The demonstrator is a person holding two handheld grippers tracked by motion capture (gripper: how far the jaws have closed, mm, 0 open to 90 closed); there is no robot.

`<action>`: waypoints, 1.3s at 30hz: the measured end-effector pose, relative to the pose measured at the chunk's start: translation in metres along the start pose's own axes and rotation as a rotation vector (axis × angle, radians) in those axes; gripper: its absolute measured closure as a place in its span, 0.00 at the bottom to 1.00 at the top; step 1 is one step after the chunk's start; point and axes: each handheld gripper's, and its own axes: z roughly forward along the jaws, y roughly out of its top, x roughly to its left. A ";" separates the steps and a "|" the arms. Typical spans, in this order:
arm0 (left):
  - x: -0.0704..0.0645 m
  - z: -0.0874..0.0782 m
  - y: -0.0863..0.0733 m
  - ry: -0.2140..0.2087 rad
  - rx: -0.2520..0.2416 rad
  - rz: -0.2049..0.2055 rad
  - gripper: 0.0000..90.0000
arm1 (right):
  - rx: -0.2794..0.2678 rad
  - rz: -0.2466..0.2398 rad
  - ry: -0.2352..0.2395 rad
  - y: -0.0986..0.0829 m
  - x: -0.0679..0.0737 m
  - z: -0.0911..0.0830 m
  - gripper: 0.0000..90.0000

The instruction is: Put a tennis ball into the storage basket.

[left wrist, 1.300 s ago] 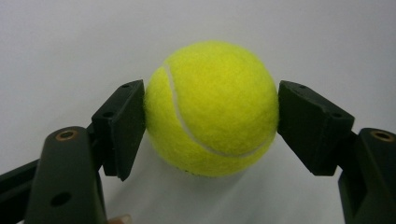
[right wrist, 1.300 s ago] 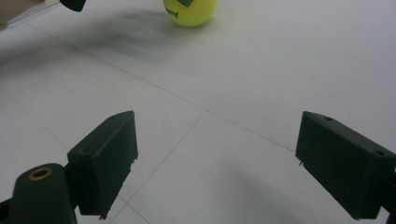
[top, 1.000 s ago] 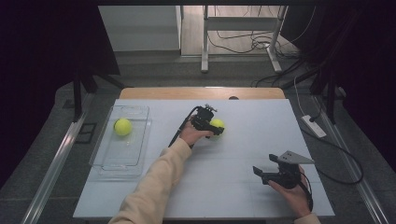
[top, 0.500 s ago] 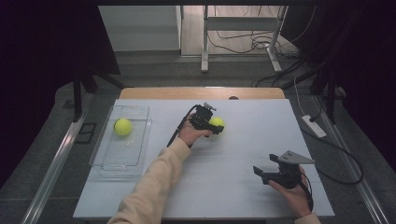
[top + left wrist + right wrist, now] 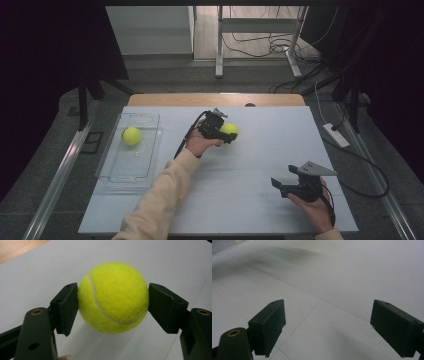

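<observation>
Now left tool (image 5: 113, 302) pinches fuzzy round tennis ball (image 5: 113, 297); right tool (image 5: 337, 325) spread.

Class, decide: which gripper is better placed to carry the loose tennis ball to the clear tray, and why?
Left. The left gripper already clamps the tennis ball and is nearer the clear tray; the right gripper is open, farther away.

**Ball held near table's middle**

A yellow-green felt ball (image 5: 113, 297) with a curved white seam is pinched at its two sides by the left gripper (image 5: 223, 133). Whether it rests on the white table (image 5: 260, 200) or is just above cannot be told.
</observation>
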 end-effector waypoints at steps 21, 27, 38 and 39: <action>-0.001 -0.024 -0.010 0.013 -0.053 0.006 0.32 | 0.003 -0.002 -0.002 0.000 0.000 0.001 0.15; -0.001 -0.031 -0.014 0.014 -0.070 0.007 0.32 | 0.002 -0.002 -0.002 0.000 0.000 0.001 0.15; -0.002 -0.039 -0.019 0.014 -0.091 0.006 0.32 | 0.003 0.000 -0.005 0.000 0.000 0.001 0.15; -0.002 -0.040 -0.020 0.016 -0.092 0.011 0.32 | 0.003 0.001 -0.005 0.000 0.000 0.001 0.15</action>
